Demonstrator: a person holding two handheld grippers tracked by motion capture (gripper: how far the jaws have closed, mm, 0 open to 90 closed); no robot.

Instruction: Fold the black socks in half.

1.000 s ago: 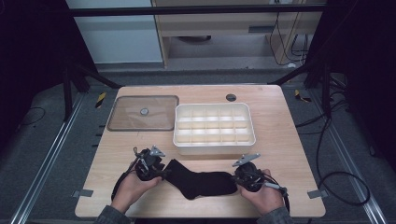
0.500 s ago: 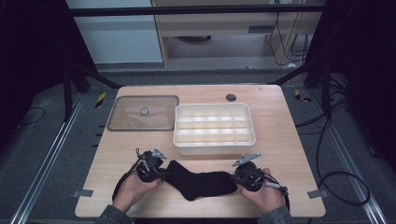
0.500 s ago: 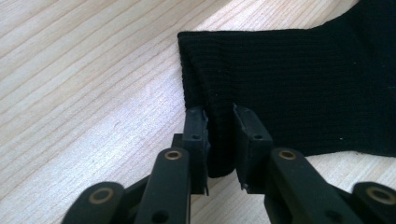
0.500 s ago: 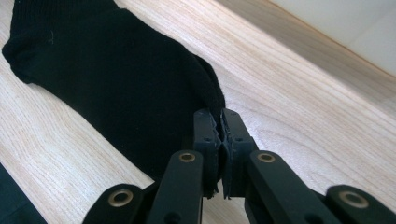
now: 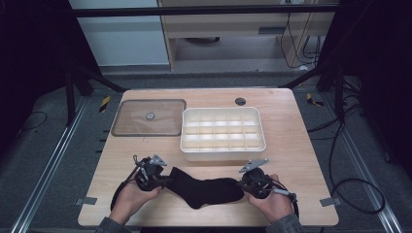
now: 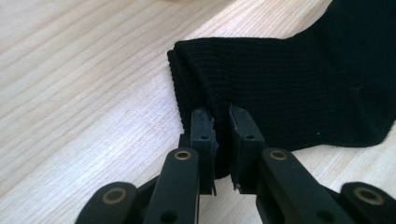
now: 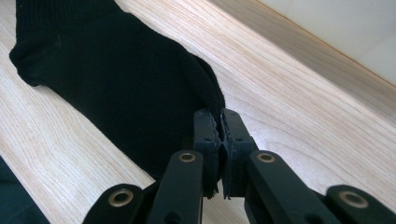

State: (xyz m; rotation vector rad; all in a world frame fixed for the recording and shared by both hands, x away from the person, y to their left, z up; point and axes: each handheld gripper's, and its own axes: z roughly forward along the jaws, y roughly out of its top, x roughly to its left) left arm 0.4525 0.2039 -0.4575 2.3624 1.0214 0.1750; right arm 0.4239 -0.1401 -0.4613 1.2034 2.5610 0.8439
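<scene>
A black sock (image 5: 204, 191) lies flat near the table's front edge, stretched between my two grippers. My left gripper (image 5: 163, 179) is shut on the ribbed cuff end of the sock (image 6: 280, 88), its jaws pinching the cuff's edge (image 6: 220, 122). At the other end my right gripper (image 5: 241, 184) is shut on the toe of the sock (image 7: 116, 79), with the fabric edge squeezed between the jaws (image 7: 219, 126). A hand holds each gripper from the front.
A white divided tray (image 5: 223, 152) with several empty compartments stands just behind the sock. A clear flat lid (image 5: 149, 117) with a small knob lies at the back left. A dark round hole (image 5: 240, 101) sits in the tabletop behind the tray.
</scene>
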